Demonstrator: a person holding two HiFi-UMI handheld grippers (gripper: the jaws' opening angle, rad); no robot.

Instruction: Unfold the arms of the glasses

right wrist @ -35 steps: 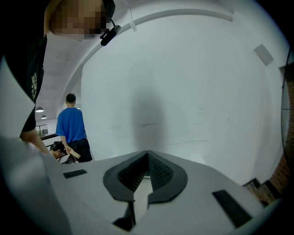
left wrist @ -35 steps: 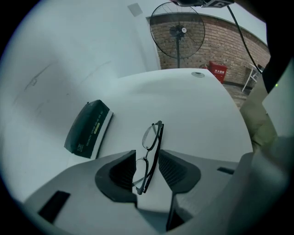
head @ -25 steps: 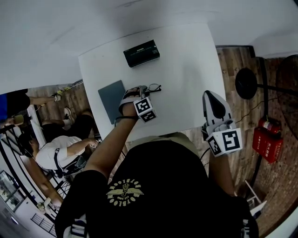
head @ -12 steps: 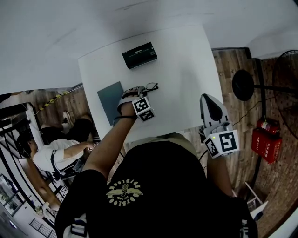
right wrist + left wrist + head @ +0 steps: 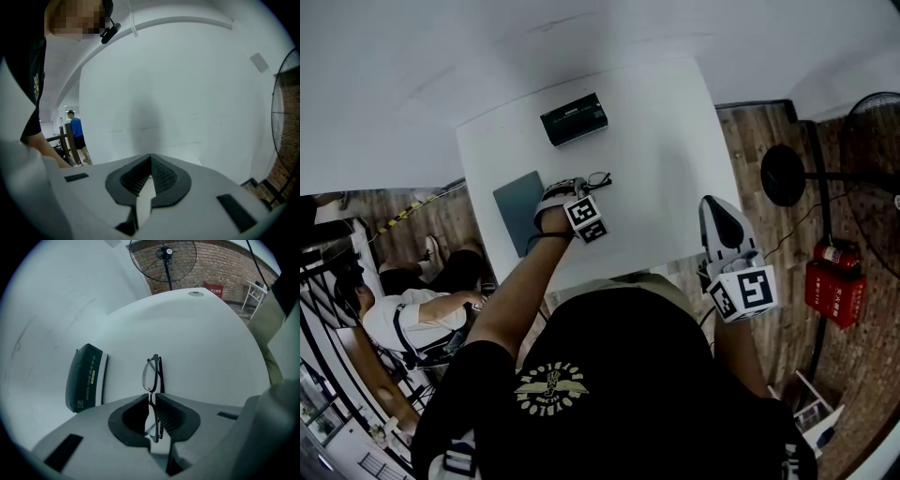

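Observation:
Dark-framed glasses point(image 5: 152, 373) stand folded on edge on the white table point(image 5: 666, 141), beside my left hand in the head view point(image 5: 598, 178). My left gripper point(image 5: 151, 397) points steeply down over them. Its jaws are closing, and the pads press on the near part of the frame from both sides. From the head view the left gripper point(image 5: 572, 187) covers most of the glasses. My right gripper point(image 5: 719, 211) hangs in the air off the table's right front corner; it point(image 5: 150, 157) is shut and holds nothing.
A dark green glasses case point(image 5: 574, 119) lies at the back of the table, left of the glasses point(image 5: 84, 378). A grey flat pad point(image 5: 518, 204) lies at the table's left edge. A standing fan point(image 5: 787, 173) and a red extinguisher point(image 5: 832, 281) are on the floor at the right. People sit at the left.
My left gripper has kept its place over the glasses. The right gripper has drifted a little while staying shut. The view itself has shifted slightly.

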